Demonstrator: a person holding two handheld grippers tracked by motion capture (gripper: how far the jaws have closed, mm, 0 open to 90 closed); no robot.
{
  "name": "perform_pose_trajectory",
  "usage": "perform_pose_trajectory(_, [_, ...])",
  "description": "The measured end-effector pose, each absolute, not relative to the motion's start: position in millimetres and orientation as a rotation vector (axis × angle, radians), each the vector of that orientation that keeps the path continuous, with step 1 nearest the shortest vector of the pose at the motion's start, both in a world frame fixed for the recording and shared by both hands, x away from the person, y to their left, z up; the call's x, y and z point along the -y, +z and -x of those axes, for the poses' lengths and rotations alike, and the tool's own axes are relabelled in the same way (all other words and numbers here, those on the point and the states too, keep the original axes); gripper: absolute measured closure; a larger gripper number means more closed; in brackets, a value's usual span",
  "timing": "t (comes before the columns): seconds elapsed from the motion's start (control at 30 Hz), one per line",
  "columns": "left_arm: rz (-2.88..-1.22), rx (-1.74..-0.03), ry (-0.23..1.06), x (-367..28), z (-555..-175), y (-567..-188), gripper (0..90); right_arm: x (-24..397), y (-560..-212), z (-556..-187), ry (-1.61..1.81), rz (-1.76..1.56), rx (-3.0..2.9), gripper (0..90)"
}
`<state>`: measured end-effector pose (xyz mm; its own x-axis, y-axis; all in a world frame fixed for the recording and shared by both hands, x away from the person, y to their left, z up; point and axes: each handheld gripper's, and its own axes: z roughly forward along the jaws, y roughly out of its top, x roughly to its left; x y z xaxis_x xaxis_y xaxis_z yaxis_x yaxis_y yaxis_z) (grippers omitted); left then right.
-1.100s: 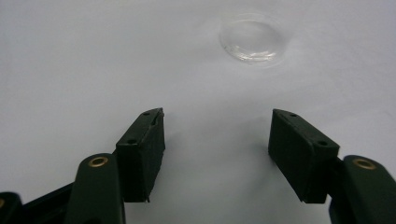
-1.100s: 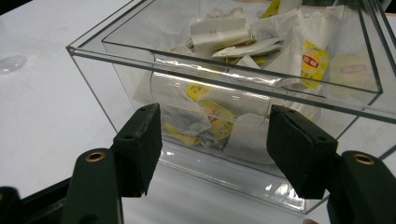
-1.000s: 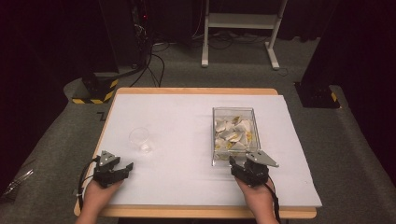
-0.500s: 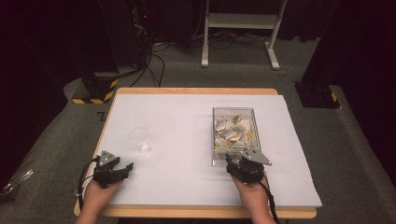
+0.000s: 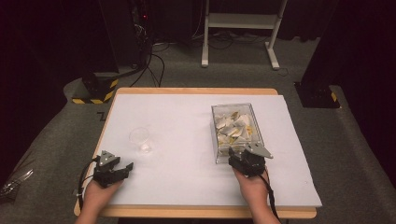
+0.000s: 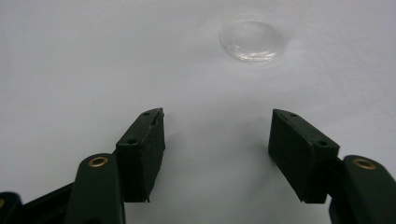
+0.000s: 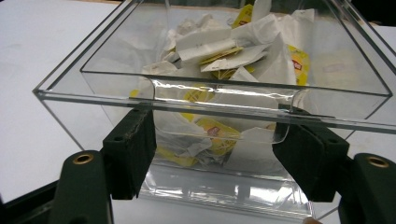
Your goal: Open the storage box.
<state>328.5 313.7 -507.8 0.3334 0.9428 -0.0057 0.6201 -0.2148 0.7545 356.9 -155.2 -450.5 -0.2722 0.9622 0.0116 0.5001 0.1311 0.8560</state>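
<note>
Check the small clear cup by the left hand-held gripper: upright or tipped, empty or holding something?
Upright: the clear plastic cup stands mouth up on the white table cover. Empty, its base looks bare.

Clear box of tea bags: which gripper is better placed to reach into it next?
Probably the right gripper: its open jaws sit at the near wall of the clear box of tea bags. The left gripper, also open, faces the clear plastic cup across the table.

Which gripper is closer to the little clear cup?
Left. The left hand-held gripper sits just in front of the cup, jaws open toward it. The right hand-held gripper is far across the table, at the clear box.
</note>
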Motion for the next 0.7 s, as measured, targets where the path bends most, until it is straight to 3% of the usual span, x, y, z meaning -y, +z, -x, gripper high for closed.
perform_pose_trajectory(0.7, [-1.936,-1.367,0.618,-314.1,-328.8,-507.7,36.4,130.0,-453.2,-379.7,1.048,-1.437,-1.780,28.2])
